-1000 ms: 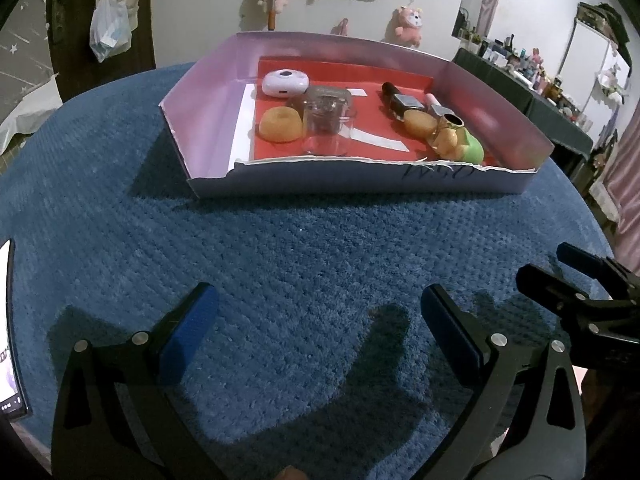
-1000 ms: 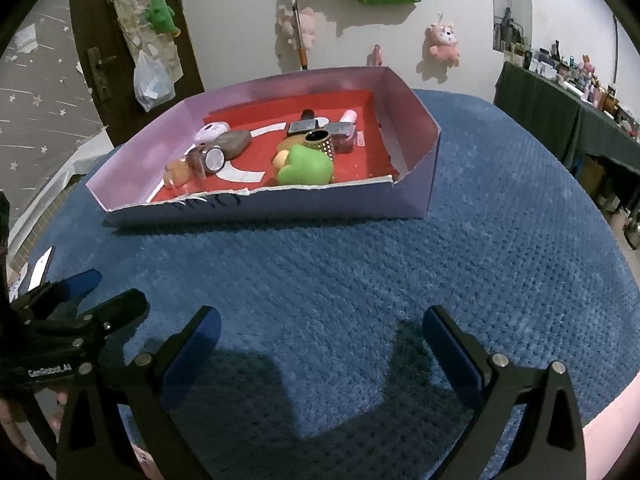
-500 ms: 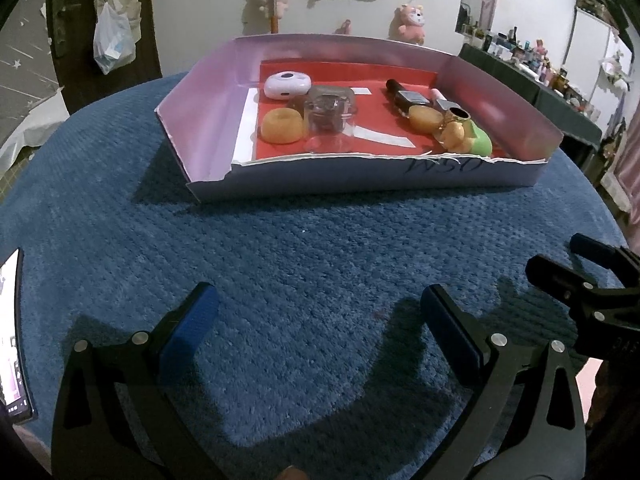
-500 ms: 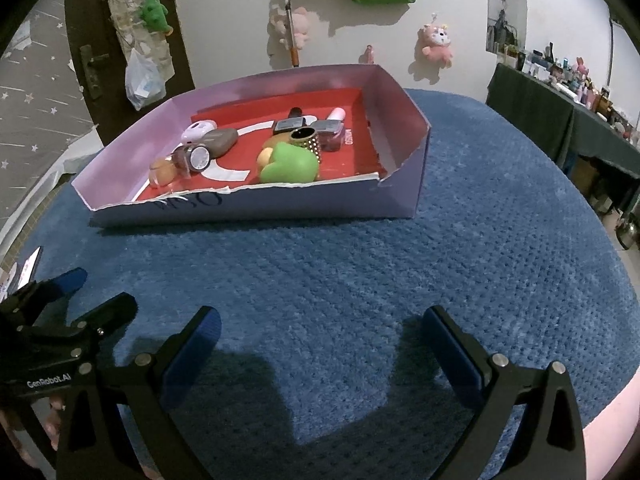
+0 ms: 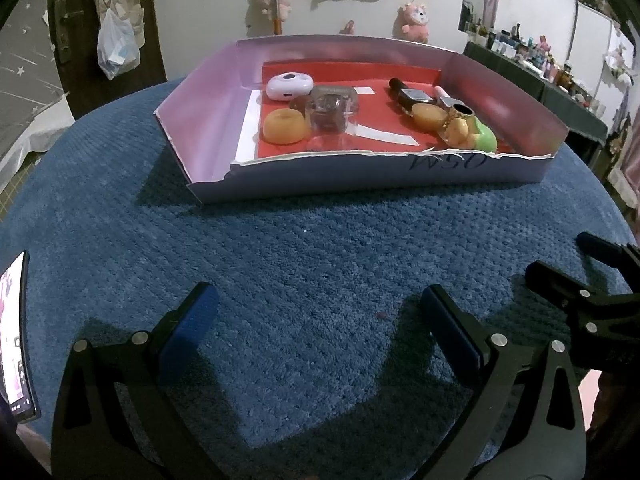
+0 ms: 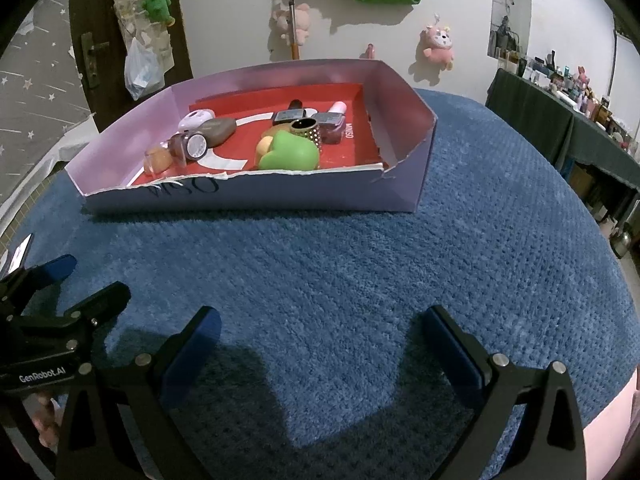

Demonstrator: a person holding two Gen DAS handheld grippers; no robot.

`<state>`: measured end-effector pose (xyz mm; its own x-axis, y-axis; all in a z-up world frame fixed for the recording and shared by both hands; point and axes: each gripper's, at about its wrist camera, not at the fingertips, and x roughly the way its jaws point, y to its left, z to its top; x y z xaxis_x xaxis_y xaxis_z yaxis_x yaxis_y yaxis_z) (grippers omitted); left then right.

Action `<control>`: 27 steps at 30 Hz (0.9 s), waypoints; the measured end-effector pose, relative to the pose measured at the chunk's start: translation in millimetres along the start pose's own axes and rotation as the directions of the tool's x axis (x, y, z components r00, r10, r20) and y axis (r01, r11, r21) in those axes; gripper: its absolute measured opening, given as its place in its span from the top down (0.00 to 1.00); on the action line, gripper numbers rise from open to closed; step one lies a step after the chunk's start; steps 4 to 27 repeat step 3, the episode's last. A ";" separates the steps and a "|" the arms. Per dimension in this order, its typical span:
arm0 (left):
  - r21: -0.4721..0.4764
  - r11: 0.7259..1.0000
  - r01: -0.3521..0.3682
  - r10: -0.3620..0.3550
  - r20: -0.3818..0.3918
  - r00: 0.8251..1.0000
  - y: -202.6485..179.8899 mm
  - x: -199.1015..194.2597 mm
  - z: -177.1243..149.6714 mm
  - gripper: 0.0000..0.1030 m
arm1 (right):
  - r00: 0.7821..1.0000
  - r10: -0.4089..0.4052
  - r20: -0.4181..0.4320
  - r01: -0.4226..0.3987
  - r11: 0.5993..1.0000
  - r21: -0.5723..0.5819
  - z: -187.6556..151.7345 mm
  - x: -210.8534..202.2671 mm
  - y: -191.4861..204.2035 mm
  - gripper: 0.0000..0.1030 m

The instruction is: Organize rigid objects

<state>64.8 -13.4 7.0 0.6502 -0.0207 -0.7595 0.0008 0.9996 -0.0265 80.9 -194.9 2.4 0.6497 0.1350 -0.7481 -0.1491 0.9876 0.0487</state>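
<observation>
- The left hand-held gripper (image 5: 316, 304) hangs over the blue textured cover of the desk (image 5: 320, 240), its blue-padded fingers spread wide with nothing between them.
- The right hand-held gripper (image 6: 320, 320) hangs beside it, likewise spread wide and holding nothing; each shows at the edge of the other's view.
- A phone (image 5: 14, 340) with a lit screen lies at the left edge of the desk, near the left hand-held gripper.
- Farther on, a shallow cardboard box (image 5: 208, 108) with pale pink walls and a red floor sits on the desk, its near wall torn along the top and marked with handwriting.
- Inside, on the left, lie an orange ring-shaped piece (image 5: 284, 126), a clear plastic jar (image 5: 330, 114) on its side just beside it, and a white oval case (image 5: 289, 86) behind them.
- On the right lie a green rounded toy (image 6: 290, 152), a studded gold ring-shaped piece (image 6: 306, 128) touching it, and dark-capped bottles (image 6: 292, 114) behind.
- Beyond the box, plush toys (image 6: 438, 42) hang on a white wall.
</observation>
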 end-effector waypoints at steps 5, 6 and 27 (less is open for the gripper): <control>0.000 1.000 -0.001 0.001 -0.001 1.000 -0.1 -0.1 -0.3 0.00 | 1.000 0.001 -0.001 -0.001 1.000 0.001 0.3 0.0 0.4 0.00; 0.000 1.000 -0.001 0.001 -0.001 1.000 -0.1 -0.1 -0.3 0.00 | 1.000 0.001 -0.001 -0.001 1.000 0.001 0.3 0.0 0.4 0.00; 0.000 1.000 -0.001 0.001 -0.001 1.000 -0.1 -0.1 -0.3 0.00 | 1.000 0.001 -0.001 -0.001 1.000 0.001 0.3 0.0 0.4 0.00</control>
